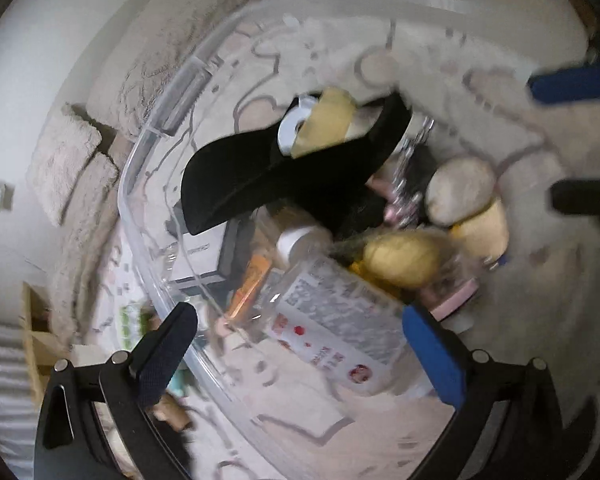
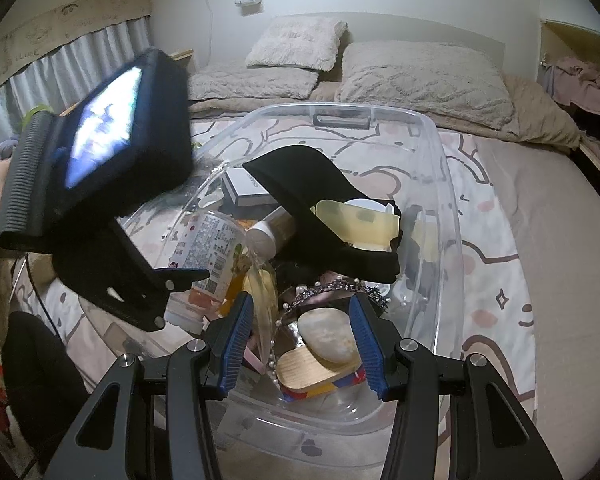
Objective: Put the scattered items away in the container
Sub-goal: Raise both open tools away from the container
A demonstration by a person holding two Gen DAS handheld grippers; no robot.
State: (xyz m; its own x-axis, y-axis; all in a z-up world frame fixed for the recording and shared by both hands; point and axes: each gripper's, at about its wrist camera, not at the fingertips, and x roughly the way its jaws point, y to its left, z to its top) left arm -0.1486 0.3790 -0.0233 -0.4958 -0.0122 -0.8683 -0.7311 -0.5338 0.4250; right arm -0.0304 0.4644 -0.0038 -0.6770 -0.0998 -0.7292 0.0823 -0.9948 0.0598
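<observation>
Hovering over the near end of the clear container (image 2: 444, 184), the right gripper (image 2: 300, 344) is seen partly open, nothing clamped between its blue pads; a pale shell-like piece (image 2: 328, 336) lies just beyond and between them, inside the tub; the left gripper (image 1: 300, 360) is held wide open and empty above the container's rim, over a labelled bottle (image 1: 332, 320); a black cloth (image 2: 300, 188) is draped across the pile.

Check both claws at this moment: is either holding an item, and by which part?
Neither holds anything. The left claw and right claw both stand open and empty above the clear container.
</observation>
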